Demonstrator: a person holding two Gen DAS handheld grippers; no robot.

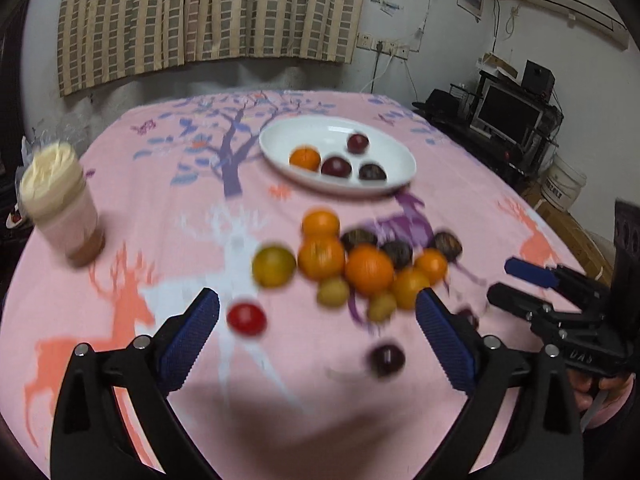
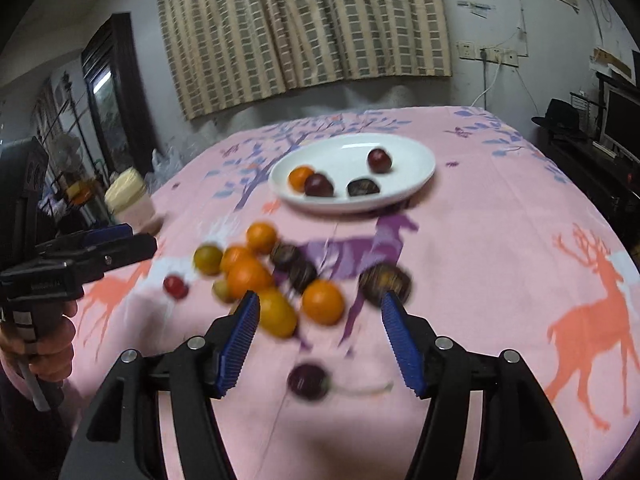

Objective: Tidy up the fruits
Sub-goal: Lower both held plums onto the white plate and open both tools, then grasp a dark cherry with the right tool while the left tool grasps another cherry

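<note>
Jar (image 1: 60, 200) well left of fruit pile (image 1: 360, 264), plate (image 1: 280, 136) beyond.

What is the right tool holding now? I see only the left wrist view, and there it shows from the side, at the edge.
Observer: Nothing. In the right wrist view the right tool is open and its blue pads are bare.
Operator: What lies nearest to it?
Observer: A dark plum on the pink cloth. It sits low between the two fingers and touches neither.
Operator: Can you see my left tool from that side?
Observer: Yes. The left tool shows at the left edge, and a hand grips its handle.
</note>
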